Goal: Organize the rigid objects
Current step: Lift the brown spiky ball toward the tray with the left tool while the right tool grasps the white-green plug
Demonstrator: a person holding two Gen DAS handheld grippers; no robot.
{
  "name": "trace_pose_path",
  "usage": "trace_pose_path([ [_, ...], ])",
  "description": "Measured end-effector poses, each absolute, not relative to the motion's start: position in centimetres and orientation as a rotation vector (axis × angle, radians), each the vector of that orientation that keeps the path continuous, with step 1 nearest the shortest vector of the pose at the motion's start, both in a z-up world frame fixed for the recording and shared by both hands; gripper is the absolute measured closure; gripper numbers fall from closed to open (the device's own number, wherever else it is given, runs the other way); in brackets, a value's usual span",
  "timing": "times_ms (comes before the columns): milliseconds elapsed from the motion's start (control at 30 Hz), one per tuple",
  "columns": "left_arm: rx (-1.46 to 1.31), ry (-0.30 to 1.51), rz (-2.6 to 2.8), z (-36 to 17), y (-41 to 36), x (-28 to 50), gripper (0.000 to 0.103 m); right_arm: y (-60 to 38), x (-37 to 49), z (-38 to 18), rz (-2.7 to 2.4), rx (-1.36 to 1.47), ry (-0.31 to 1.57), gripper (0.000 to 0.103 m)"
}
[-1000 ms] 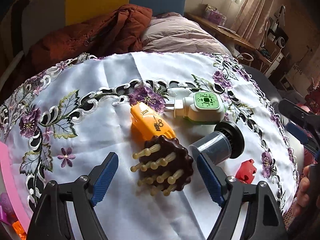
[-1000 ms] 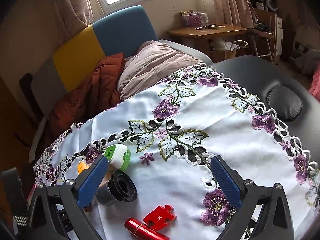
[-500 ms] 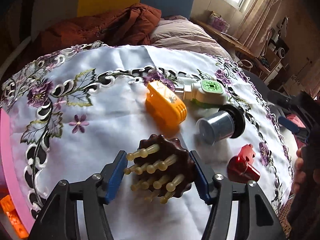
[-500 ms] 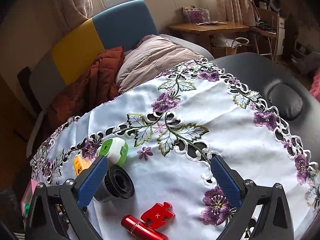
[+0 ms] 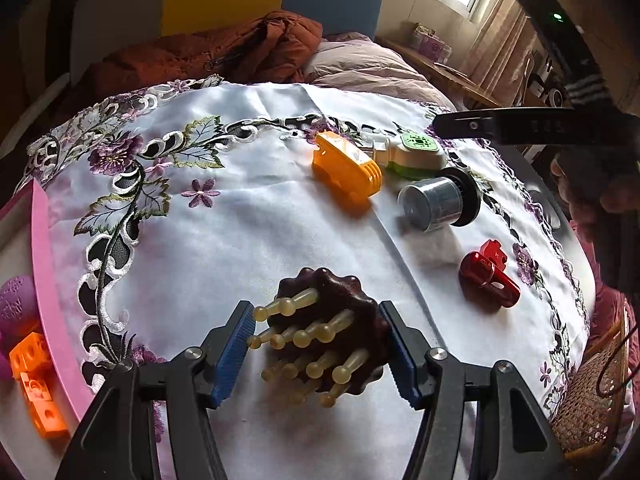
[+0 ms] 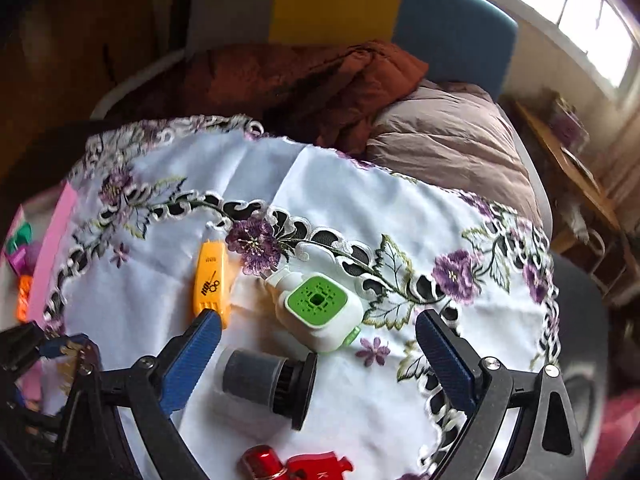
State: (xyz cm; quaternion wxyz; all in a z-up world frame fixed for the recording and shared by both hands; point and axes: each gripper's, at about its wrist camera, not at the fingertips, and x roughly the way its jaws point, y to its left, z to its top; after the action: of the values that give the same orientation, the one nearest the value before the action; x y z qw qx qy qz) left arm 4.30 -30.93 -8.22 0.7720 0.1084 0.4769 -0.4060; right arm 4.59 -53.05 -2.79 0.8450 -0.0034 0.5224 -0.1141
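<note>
Mid-sort, pick-and-carry step. Left gripper (image 5: pixel 316 356) clamped on the brush (image 5: pixel 326 334), blue pads pressed to both flanks of the dark scalloped body, pale bristles pointing toward the camera; brush apparently lifted clear of the cloth (image 5: pixel 240 220), though contact underneath cannot be confirmed. Pink tray (image 5: pixel 42 264) at the left edge of the left view, already holding an orange block (image 5: pixel 34 384) and a purple ball (image 5: pixel 16 304). Likely destination of the brush, judged from that grouping.

Right gripper (image 6: pixel 318 358) spread wide and closing, nothing pinched. Grey cylinder (image 6: pixel 268 382) lying on its side between the fingers, untouched by either pad; green plug (image 6: pixel 320 312) just beyond it, orange case (image 6: pixel 211 280) just past the left fingertip. Red tube (image 5: pixel 488 280) and red puzzle piece (image 5: pixel 494 250) touching each other at the near edge of the cloth, well apart from the tray.

Next move, left: carry leftward over the pink rim, lower, then release; bristles prone to catching on the tray's contents. Next move, right: lower and centre on the cylinder before closing, pads across the round barrel rather than the black flange, since a barrel on its side may roll.
</note>
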Motion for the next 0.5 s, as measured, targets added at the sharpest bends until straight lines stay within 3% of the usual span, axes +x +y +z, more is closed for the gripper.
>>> trace_pose_path([
  [233,0.191,1.051,-0.888,-8.5,-30.5,4.6,0.04,-53.2,9.5,-7.2,-0.137,-0.167,1.355,0.005],
  [267,0.191,1.049,-0.889,-8.5,-30.6,4.7,0.04,-53.3,9.8,-8.0,-0.133,-0.166,1.385,0.007],
  [300,0.192,1.047,-0.892,-8.5,-30.6,4.6,0.04,-53.4,9.9,-8.7,-0.136,-0.164,1.409,0.027],
  [333,0.189,1.046,-0.892,-8.5,-30.5,4.6,0.04,-53.5,9.9,-9.3,-0.159,-0.172,1.417,0.039],
  [500,0.181,1.039,-0.89,-8.5,-30.4,4.6,0.04,-54.5,8.3,-8.9,-0.211,-0.047,1.34,0.04],
])
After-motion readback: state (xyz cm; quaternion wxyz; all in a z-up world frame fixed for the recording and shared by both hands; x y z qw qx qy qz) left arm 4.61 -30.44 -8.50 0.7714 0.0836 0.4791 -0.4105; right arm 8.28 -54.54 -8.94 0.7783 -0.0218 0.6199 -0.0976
